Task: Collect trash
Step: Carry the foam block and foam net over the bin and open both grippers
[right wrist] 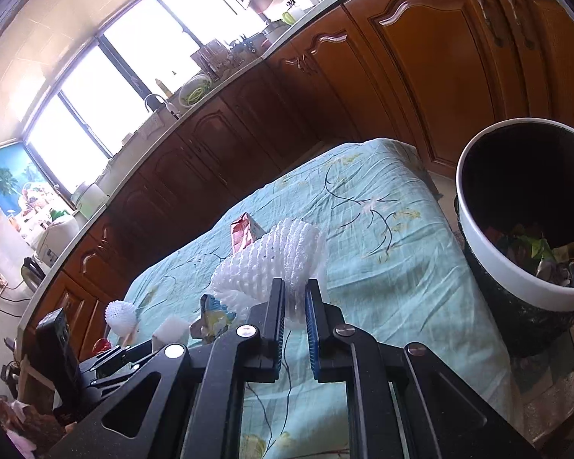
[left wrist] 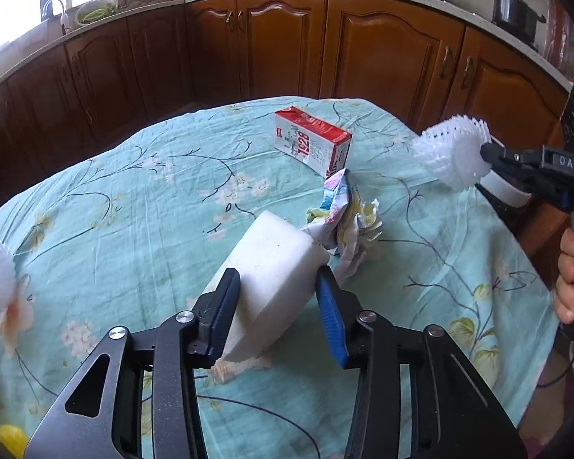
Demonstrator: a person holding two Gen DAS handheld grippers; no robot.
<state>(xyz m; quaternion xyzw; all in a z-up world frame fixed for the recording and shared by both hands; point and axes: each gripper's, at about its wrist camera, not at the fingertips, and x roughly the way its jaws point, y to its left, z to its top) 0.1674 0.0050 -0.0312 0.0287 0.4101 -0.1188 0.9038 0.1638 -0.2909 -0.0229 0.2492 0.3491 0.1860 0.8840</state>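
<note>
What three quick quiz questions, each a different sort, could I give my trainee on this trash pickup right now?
1. True or false: the right hand-held gripper is shut on the white foam net.
2. Multiple choice: the left hand-held gripper has its fingers around A) the milk carton, B) the white foam block, C) the crumpled wrapper.
3. Fill in: the bin beside the table already holds ____.

Key:
1. True; it is pinched between the fingers.
2. B; the block sits between the fingers, though full contact on both sides is unclear.
3. Trash; crumpled wrappers show at its bottom.
</note>
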